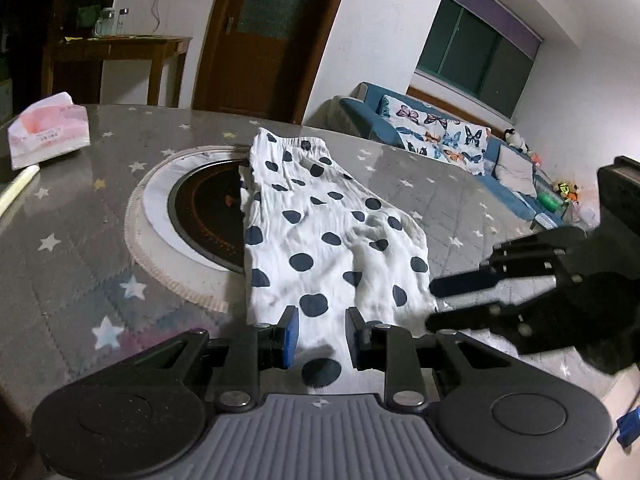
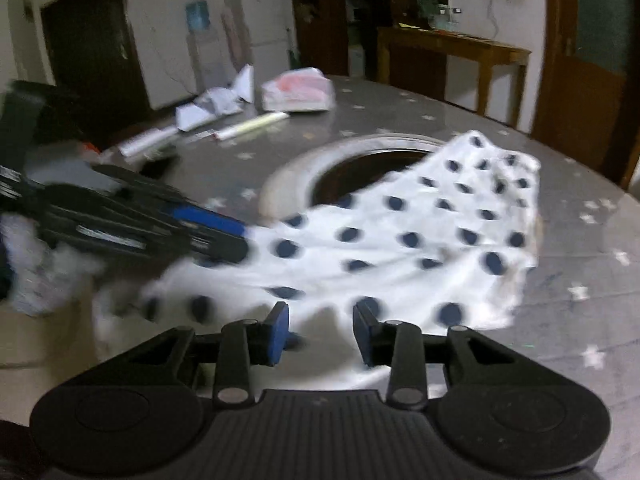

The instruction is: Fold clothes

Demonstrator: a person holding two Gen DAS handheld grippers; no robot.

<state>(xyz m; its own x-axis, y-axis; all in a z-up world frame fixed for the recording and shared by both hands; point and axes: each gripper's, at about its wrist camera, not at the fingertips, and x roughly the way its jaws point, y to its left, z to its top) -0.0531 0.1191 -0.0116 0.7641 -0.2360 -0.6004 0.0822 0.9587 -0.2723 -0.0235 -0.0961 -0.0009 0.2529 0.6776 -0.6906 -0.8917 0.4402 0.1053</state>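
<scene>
Left tool (image 1: 318, 330) at 6 o'clock in my left view: jaws part open, near hem of the polka-dot garment (image 1: 320, 236) runs between the pads, but there's a visible gap each side. I can't confirm a pinch, so I read it as not gripping. Right tool (image 2: 320, 330) same position in its own view: jaws apart, cloth lying under and between them, nothing clamped.

The garment lies on the counter (image 1: 80, 240), stretching from 6 toward 12, its far elastic edge past the round burner recess (image 1: 208, 216), partly covering the recess. It looks folded lengthwise into a narrow strip. My guess: one fold done, crosswise fold and smoothing left.

Count: one garment, two tools, one recess. Farther, at 10 o'clock: one tissue pack (image 1: 48, 130) and one pale stick (image 1: 18, 190). Right view adds crumpled paper (image 2: 216, 104), blurred.
</scene>
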